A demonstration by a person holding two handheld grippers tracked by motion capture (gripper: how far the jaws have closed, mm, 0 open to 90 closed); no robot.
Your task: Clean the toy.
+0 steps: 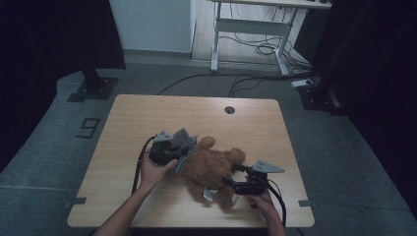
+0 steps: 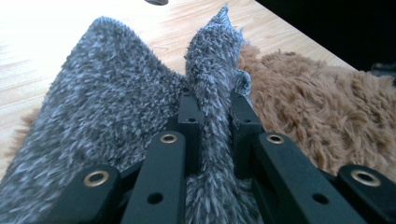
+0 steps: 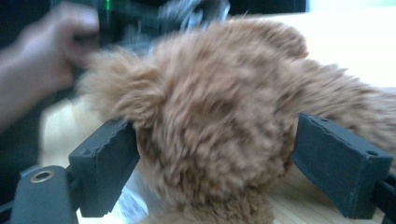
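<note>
Item: teddy [image 1: 212, 169], brown plush, lying on the bench [image 1: 147, 113] at about 6 o'clock of its middle, near the front edge; white tag by its lower body.

Garment: grey cloth [image 1: 183, 145], fleecy, bunched at the teddy's 10 o'clock, touching its head end.

Left gripper [image 2: 212, 121]: pressed together, pinching a fold of the cloth.

Right gripper [image 3: 212, 158]: spread wide, jaws either side of a plush limb at the teddy's 3 o'clock; pads look clear of the fur.

Step, as judged: dressing or undressing the teddy, cloth in hand.

Next move calls for: right gripper to clamp and steady the teddy while the left draws the cloth.
</note>
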